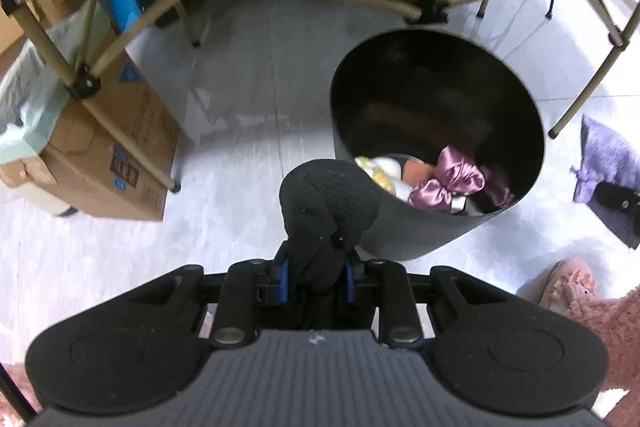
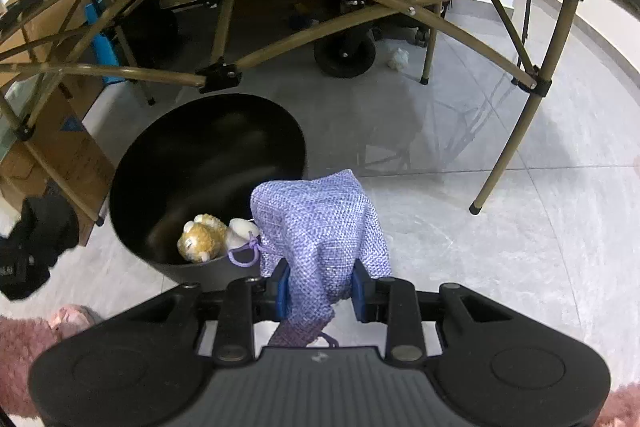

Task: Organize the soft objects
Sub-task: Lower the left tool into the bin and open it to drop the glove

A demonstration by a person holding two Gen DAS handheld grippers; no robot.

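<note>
Both tongs clenched, left (image 1: pixel 316 281) on black cloth (image 1: pixel 326 195), right (image 2: pixel 321 291) on lilac pouch (image 2: pixel 320 227); bin (image 1: pixel 400 227) holds plush toy (image 2: pixel 202 237), pink bow (image 1: pixel 448 183).

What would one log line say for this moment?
left gripper: holds black cloth | right gripper: holds purple pouch | bin: partly filled

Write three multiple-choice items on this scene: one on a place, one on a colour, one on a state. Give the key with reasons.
1. Where does the black bin stand?
A. on the floor beside the folding table's legs
B. on a chair
C. on a shelf

2. What colour is the woven pouch in the right hand-held gripper?
A. green
B. lilac
C. red

3. What is the left hand-held gripper doing?
A. hanging open and empty
B. clamped on a black fabric item
C. gripping the bin's rim

Key: 1 A, pale floor surrounds its base; 2 B, the weave is pale purple; 3 B, black cloth sits pinched between its blue pads.
</note>
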